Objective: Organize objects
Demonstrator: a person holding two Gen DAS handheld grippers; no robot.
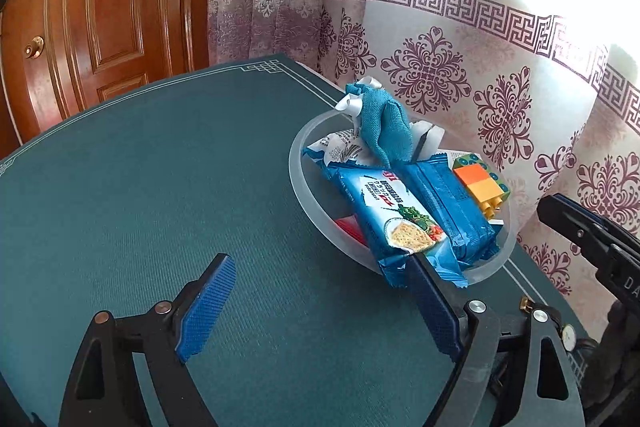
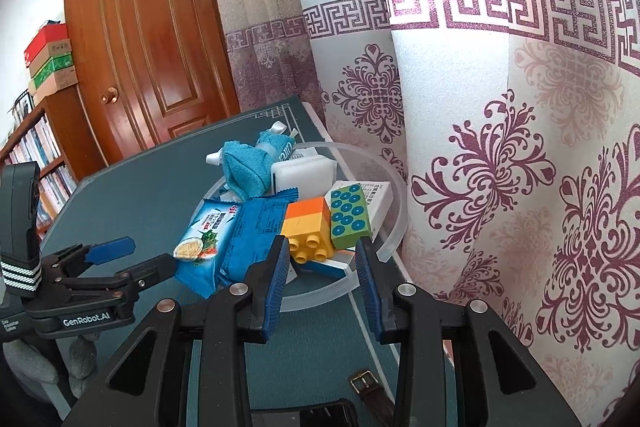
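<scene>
Beside the bowl [image 1: 298, 183], left gripper [image 1: 320, 307] gapes wide; right gripper [image 2: 322, 275] half-spread, both empty.

Right gripper [image 2: 322, 269], jaws apart, near heaped bowl [image 2: 394, 227].

Whole left side of the table [image 1: 140, 187] is bare green mat, so you've got loads of room to come in from there. The right edge is tight: the curtain [image 2: 500, 167] hangs just beside the clear tray [image 2: 394, 227], basically no gap on that side. The tray's heaped too, with the blue cloth [image 1: 380, 123] sticking up highest at the back, cracker packs [image 1: 400, 215] overhanging the near rim, and the orange-yellow block [image 2: 306, 227] and the green dotted block [image 2: 350, 217] right up front.
</scene>
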